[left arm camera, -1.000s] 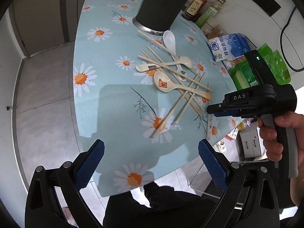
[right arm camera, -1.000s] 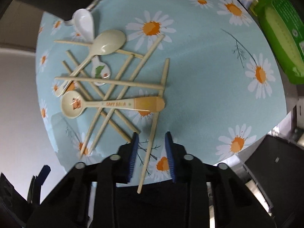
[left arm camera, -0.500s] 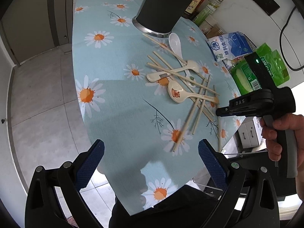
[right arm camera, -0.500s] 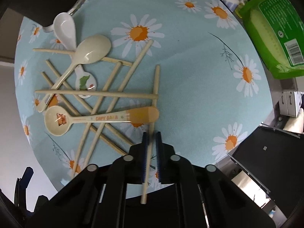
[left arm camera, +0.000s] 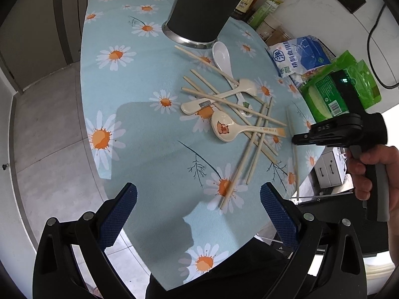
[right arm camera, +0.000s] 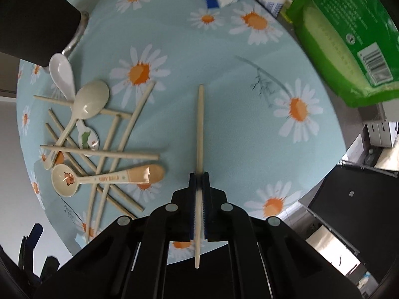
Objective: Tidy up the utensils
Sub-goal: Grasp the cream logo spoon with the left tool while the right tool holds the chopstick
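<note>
The right tool (right arm camera: 198,185) pinches 1 chopstick (right arm camera: 200,124) tight at frame center; the left tool (left arm camera: 198,214) stays wide open, holding nothing.

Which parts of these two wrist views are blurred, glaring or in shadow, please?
Left wrist view: strong fisheye bending of the table, a soft shadow near the left gripper. Right wrist view: glare on the cream spoon, slight blur on the pile, sharp held chopstick in the right gripper.

Spoons (left arm camera: 230,127) lying on table: four. Chopsticks (right arm camera: 199,134) showing: about eight, exact count unclear in tangle. Black holder (left arm camera: 207,7) standing: one. Bottles (left arm camera: 264,12) standing behind: at least three. Bags (left arm camera: 299,56): two.
</note>
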The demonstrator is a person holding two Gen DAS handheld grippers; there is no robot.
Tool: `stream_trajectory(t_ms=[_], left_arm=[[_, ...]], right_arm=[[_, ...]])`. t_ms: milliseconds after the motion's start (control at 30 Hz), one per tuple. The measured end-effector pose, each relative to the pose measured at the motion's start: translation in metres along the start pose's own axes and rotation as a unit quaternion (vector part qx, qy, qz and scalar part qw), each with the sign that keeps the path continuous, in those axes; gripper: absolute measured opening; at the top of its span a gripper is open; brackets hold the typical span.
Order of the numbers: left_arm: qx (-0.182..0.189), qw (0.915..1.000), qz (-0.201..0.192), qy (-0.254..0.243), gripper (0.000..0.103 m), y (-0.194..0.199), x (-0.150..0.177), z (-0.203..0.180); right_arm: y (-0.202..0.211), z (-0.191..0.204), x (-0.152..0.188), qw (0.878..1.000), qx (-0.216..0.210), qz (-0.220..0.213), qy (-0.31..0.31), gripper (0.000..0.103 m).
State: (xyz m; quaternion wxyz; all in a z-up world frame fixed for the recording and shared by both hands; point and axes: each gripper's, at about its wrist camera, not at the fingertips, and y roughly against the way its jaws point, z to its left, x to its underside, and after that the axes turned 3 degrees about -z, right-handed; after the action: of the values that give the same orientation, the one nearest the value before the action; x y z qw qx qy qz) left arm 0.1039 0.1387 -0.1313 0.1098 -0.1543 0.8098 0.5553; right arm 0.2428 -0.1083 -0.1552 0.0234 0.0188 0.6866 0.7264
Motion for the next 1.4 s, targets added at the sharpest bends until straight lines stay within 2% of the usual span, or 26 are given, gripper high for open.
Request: stream_trajectory(t_ms=[100, 267, 333, 467, 700, 833, 1000, 1100, 1133, 1233, 1333, 1400], left_arm=[[-0.002, 0.9998, 0.003, 0.021, 0.096, -0.007, -0.004, -0.002], [-0.018, 0.9984, -0.008, 0.054, 0.091, -0.016, -0.013, -0.011], [-0.02, 0.9963, -0.014, 0.082, 0.089, -0.02, -0.016, -0.014], [-0.022, 0.9897, -0.032, 0.138, 0.086, -0.025, -0.02, -0.018], [-0.044, 0.9693, -0.061, 0.234, 0.079, -0.037, -0.018, -0.026], [-0.06, 0.9592, -0.076, 0.266, 0.072, -0.041, -0.017, -0.033], [-0.073, 0.9386, -0.094, 0.324, 0.072, -0.048, -0.012, -0.034], [-0.066, 0.9298, -0.104, 0.347, 0.059, -0.051, -0.011, -0.033], [-0.056, 0.9277, -0.11, 0.352, 0.052, -0.052, -0.011, -0.033], [-0.069, 0.9238, -0.12, 0.357, 0.051, -0.054, -0.012, -0.034], [-0.069, 0.9202, -0.126, 0.364, 0.04, -0.058, -0.013, -0.034], [-0.074, 0.919, -0.131, 0.365, 0.037, -0.061, -0.014, -0.034]], right_arm=[[0.013, -0.001, -0.008, 0.999, -0.003, -0.027, 0.026, 0.005], [0.046, 0.002, -0.031, 0.995, -0.042, -0.059, 0.073, 0.005], [0.062, 0.004, -0.043, 0.989, -0.059, -0.081, 0.106, 0.005], [0.077, 0.003, -0.051, 0.979, -0.1, -0.086, 0.155, 0.005], [0.08, 0.005, -0.065, 0.956, -0.165, -0.079, 0.231, 0.005], [0.079, 0.003, -0.073, 0.942, -0.192, -0.071, 0.267, 0.005], [0.082, 0.002, -0.079, 0.928, -0.219, -0.063, 0.295, 0.005], [0.084, 0.0, -0.08, 0.923, -0.238, -0.052, 0.298, 0.006], [0.086, -0.001, -0.08, 0.921, -0.24, -0.053, 0.302, 0.005], [0.091, -0.005, -0.082, 0.916, -0.253, -0.049, 0.307, 0.005], [0.094, -0.007, -0.084, 0.912, -0.26, -0.05, 0.315, 0.005], [0.095, -0.008, -0.085, 0.91, -0.264, -0.048, 0.317, 0.006]])
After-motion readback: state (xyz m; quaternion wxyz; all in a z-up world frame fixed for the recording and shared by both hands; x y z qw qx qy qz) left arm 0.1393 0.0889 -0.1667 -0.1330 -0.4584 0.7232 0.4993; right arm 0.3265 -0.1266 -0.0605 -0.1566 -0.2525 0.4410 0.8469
